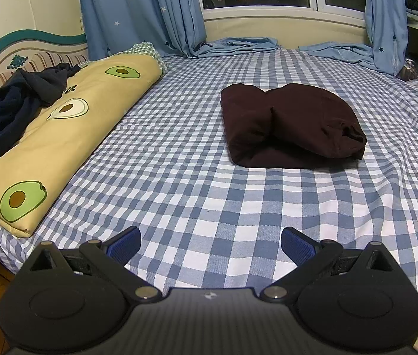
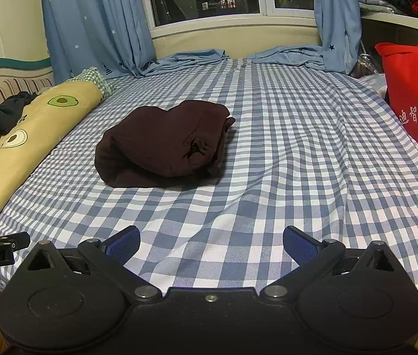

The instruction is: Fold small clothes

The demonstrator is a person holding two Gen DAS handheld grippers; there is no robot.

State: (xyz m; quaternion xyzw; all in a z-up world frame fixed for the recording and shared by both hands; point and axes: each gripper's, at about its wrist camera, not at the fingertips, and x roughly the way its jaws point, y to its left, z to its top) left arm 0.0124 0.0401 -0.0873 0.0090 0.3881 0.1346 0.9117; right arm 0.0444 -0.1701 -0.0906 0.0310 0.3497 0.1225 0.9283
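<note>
Both tongs hover over the near edge of the bed with their blue pads spread wide and nothing between them, the left gripper (image 1: 210,244) and the right gripper (image 2: 211,244) alike. From left to right, a dark navy garment (image 1: 13,103) lies crumpled on a folded yellow quilt (image 1: 58,148) with avocado prints, then the dark brown garment (image 1: 290,125) lies folded in a thick bundle on the checked sheet (image 1: 179,177), well apart from both grippers. At the far right, beside the bed, stands a red bag (image 2: 416,100).
</note>
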